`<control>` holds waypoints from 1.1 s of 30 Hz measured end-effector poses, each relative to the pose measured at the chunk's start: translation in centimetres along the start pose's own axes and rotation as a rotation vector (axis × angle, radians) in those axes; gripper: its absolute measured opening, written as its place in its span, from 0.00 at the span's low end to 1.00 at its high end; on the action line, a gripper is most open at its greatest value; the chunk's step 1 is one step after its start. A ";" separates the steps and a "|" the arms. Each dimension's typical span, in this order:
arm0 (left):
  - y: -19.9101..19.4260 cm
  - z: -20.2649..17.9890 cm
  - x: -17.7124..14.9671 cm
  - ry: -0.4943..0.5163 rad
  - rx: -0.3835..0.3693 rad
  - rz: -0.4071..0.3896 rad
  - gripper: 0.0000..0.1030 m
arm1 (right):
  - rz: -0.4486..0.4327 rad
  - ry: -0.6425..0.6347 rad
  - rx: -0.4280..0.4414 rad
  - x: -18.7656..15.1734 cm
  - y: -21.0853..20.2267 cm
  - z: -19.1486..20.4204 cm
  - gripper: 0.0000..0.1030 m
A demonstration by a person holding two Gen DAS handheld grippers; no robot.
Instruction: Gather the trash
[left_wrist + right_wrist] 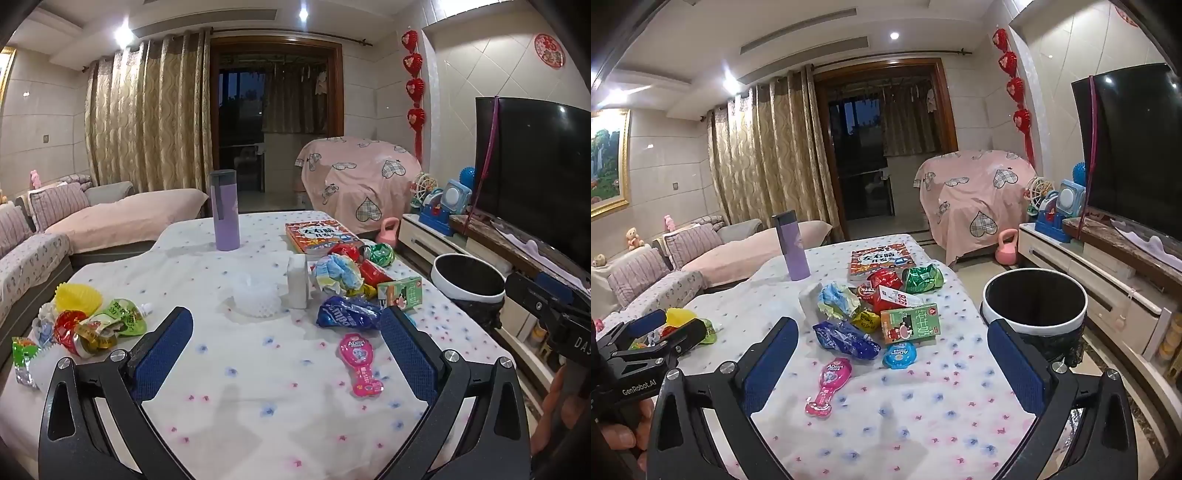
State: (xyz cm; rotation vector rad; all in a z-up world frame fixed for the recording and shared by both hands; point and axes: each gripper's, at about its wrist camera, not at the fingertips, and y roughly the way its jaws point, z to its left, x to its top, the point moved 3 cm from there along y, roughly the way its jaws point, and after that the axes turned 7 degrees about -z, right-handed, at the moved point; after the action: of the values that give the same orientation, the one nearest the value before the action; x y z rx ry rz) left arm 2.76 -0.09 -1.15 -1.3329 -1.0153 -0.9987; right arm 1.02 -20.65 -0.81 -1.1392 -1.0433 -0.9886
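Note:
Trash lies on a table with a flowered cloth (258,387). A pink wrapper (359,365) (829,384), a blue foil bag (347,314) (846,338), a green milk carton (400,293) (910,325) and a blue round lid (899,355) lie near the front right. A second pile of wrappers (85,325) lies at the left. A black bin with a white rim (467,282) (1034,306) stands off the table's right edge. My left gripper (286,354) is open and empty above the cloth. My right gripper (894,369) is open and empty above the pink wrapper.
A purple tumbler (224,210) (792,245), a book (321,234) (881,260), a white bottle (297,282) and a white foam net (255,295) stand on the table. A sofa (55,229) is at the left, a TV cabinet (1100,273) at the right.

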 end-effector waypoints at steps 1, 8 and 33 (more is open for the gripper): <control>0.0 0.0 0.0 0.000 0.001 0.000 1.00 | 0.001 0.001 -0.001 0.0 0.0 0.0 1.00; 0.0 0.0 -0.1 -0.001 -0.003 0.002 1.00 | 0.001 0.004 0.000 -0.1 0.1 0.0 1.00; 0.4 -0.3 -0.5 0.006 -0.006 0.022 1.00 | 0.012 0.014 0.008 -0.5 0.1 0.1 1.00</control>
State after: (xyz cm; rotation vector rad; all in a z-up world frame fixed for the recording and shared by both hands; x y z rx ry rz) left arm 3.06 -0.35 -1.72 -1.3428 -0.9920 -0.9895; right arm 1.04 -20.45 -1.29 -1.1299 -1.0273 -0.9809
